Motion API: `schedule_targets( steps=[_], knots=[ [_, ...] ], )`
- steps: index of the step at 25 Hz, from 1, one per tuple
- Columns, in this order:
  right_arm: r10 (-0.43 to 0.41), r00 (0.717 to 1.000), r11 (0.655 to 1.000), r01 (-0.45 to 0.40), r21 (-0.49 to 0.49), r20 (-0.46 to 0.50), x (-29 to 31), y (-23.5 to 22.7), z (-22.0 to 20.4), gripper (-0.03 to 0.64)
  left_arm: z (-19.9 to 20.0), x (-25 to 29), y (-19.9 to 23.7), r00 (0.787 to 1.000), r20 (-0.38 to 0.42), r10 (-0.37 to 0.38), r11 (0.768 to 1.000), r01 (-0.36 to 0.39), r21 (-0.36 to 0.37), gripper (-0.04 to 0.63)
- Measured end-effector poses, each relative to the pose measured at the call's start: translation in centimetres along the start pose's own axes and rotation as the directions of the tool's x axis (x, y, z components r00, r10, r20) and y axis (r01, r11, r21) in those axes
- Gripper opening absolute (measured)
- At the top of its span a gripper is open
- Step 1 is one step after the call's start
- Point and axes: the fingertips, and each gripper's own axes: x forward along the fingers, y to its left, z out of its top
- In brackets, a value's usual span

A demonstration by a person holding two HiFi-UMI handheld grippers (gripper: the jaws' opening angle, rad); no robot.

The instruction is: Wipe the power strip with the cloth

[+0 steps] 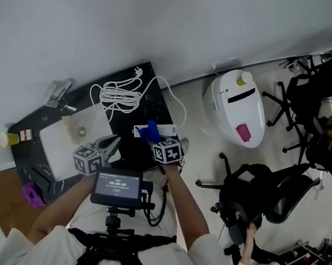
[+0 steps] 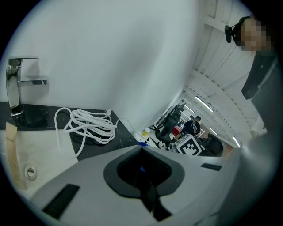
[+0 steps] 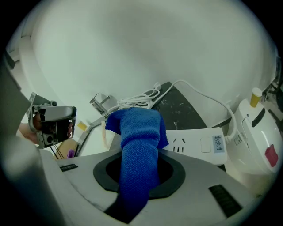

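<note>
The white power strip (image 3: 201, 145) lies on a black countertop (image 1: 152, 98), its lead running to a coiled white cable (image 1: 119, 96). My right gripper (image 3: 139, 154) is shut on a blue cloth (image 3: 138, 128), whose bunched end sticks out past the jaws and hangs over the strip's left end. In the head view the cloth (image 1: 149, 132) sits on the strip (image 1: 166, 129) just ahead of the right gripper (image 1: 154, 138). My left gripper (image 1: 113, 143) hovers left of the strip with its jaws together and nothing in them. In its own view the left gripper (image 2: 142, 150) points towards the cable (image 2: 90, 126).
A white sink basin (image 1: 68, 141) and chrome faucet (image 1: 57, 94) take up the counter's left part. A yellow-capped bottle (image 1: 11, 137) and a purple object (image 1: 33, 195) lie at the left. A white appliance (image 1: 237, 106) and black office chairs (image 1: 256, 193) stand on the floor to the right.
</note>
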Motion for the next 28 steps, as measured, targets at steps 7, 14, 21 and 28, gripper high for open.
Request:
schedule_targets(
  steps=[7, 14, 21, 28],
  knots=[
    [-0.013, 1.000, 1.000, 0.013, 0.025, 0.021, -0.8, -1.0, 0.2, 0.092, 0.0, -0.2, 0.0, 1.000, 0.003, 0.001, 1.000, -0.001, -0.001, 0.006],
    [-0.039, 0.998, 0.998, 0.037, 0.057, 0.045, -2.1, -2.6, 0.5, 0.092, 0.1, -0.3, -0.1, 1.000, 0.001, -0.002, 1.000, 0.002, 0.000, 0.006],
    [-0.072, 0.995, 0.993, 0.065, 0.096, 0.067, -3.6, -4.6, 0.4, 0.092, 0.0, -0.2, -0.2, 1.000, -0.003, -0.003, 1.000, 0.003, 0.001, 0.006],
    [-0.098, 0.993, 0.991, 0.091, 0.101, 0.072, -4.4, -5.7, 0.4, 0.092, 0.0, -0.3, 0.0, 1.000, -0.005, -0.006, 1.000, 0.006, 0.004, 0.006]
  ],
)
